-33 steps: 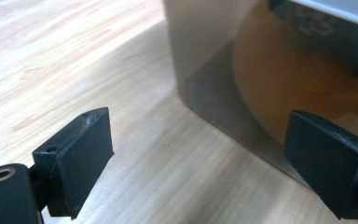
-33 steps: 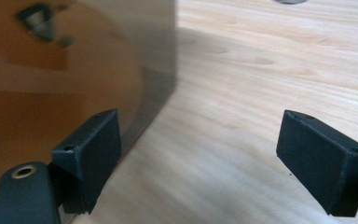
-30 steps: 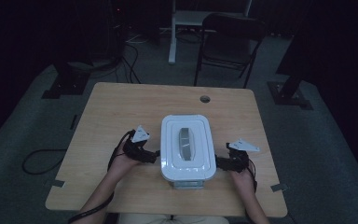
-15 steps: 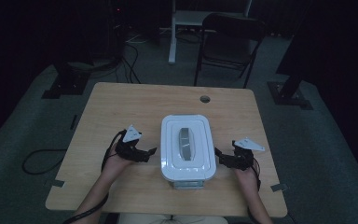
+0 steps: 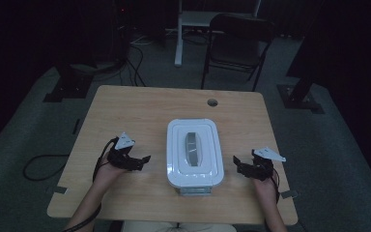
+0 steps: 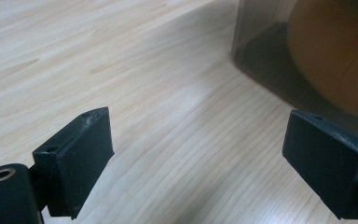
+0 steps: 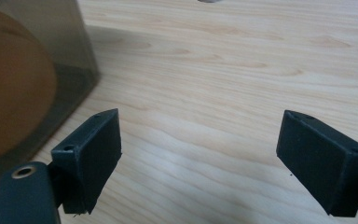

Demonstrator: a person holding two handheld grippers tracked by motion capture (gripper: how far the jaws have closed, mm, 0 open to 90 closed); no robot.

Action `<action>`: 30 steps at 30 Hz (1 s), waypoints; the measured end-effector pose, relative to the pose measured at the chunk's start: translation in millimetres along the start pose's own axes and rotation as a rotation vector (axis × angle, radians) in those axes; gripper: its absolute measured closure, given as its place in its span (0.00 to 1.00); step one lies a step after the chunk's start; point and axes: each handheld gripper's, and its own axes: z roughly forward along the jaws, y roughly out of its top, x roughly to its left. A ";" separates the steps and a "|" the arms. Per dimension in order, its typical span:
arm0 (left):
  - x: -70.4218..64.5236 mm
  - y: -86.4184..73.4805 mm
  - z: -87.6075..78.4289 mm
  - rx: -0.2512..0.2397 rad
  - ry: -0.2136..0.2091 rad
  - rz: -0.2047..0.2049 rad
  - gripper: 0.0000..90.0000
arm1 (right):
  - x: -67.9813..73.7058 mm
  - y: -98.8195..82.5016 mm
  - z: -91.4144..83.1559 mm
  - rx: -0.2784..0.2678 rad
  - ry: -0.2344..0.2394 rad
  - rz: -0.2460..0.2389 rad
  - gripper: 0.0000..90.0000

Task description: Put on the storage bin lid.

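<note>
The container (image 5: 193,153), a clear-walled box under a white lid (image 5: 193,166) with a grey handle (image 5: 192,148) recessed in its top, stands on the wooden worktop (image 5: 140,111), towards the person's edge and about midway between the two sides. The left hand-held gripper (image 5: 145,160) lies low over the worktop on the container's left, near it but not touching, its jaws pointing towards the container's side. In the left gripper view this hand-held gripper (image 6: 196,163) has its two black jaws standing wide apart with nothing but bare wood grain between them; the container's smoky wall (image 6: 261,46) rises at the upper right, and a rounded orange-brown thing (image 6: 335,56) shows through it, blurred too much to name. The right hand-held gripper (image 5: 238,166) sits on the container's right, also a little apart from it, jaws turned towards it. In the right gripper view its jaws (image 7: 198,158) are likewise spread wide and hold nothing, with the same translucent wall (image 7: 81,46) at the left and the orange-brown shape (image 7: 14,84) behind it. A small round hole (image 5: 212,102) is cut in the worktop near its far edge, and beyond that edge a dark folding chair (image 5: 236,38) stands on the grey floor.
</note>
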 end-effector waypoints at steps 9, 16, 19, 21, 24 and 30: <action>8.9 -11.5 -11.3 0.013 0.033 -0.023 0.10 | -12.5 -9.4 -14.3 -0.001 -0.051 0.031 0.15; 14.8 -24.1 -22.3 0.040 0.062 -0.026 0.10 | -17.6 -17.8 -24.7 0.013 -0.083 0.042 0.15; 17.9 -31.6 -28.0 0.044 0.065 -0.042 0.10 | -19.5 -20.8 -30.3 0.012 -0.095 0.052 0.15; 19.7 -37.0 -32.4 0.043 0.077 -0.057 0.10 | -20.4 -21.7 -32.2 0.008 -0.100 0.054 0.15; 21.4 -42.3 -37.2 0.048 0.089 -0.075 0.10 | -24.2 -26.5 -38.9 0.013 -0.140 0.062 0.15; 25.7 -51.7 -46.1 0.060 0.126 -0.115 0.10 | -32.2 -33.6 -45.4 0.028 -0.179 0.091 0.15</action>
